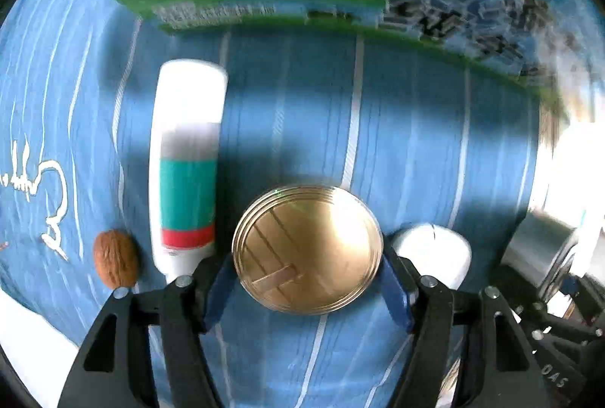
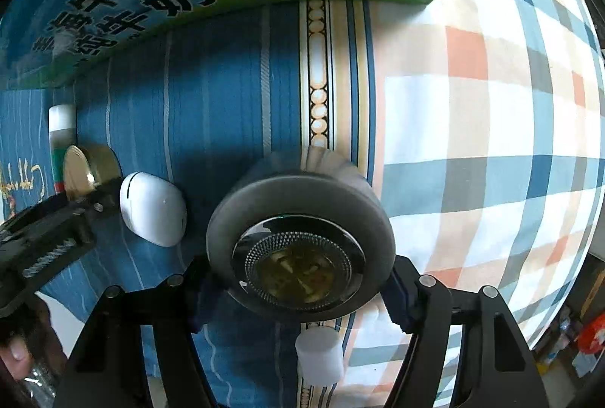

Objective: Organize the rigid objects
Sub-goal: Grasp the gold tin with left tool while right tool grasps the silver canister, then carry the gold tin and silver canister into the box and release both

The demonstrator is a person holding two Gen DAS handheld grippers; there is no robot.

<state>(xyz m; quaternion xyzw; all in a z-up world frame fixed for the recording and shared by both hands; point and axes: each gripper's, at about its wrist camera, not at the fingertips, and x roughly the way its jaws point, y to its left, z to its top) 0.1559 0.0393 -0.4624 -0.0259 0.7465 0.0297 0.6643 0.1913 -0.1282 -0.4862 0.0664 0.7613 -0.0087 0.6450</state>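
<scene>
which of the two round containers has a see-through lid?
The grey jar in the right gripper: contents show through its lid. The gold tin, in the left gripper, is opaque metal.

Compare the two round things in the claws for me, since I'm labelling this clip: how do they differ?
The gold tin in the left claw is flat-lidded, shiny brass-coloured and opaque. The grey-rimmed jar in the right claw looks bulkier, with a matte grey ring around a clear centre showing yellowish contents. The tin lies over blue striped cloth; the jar straddles the stripe-plaid border. Both are round and gripped at the sides.
</scene>
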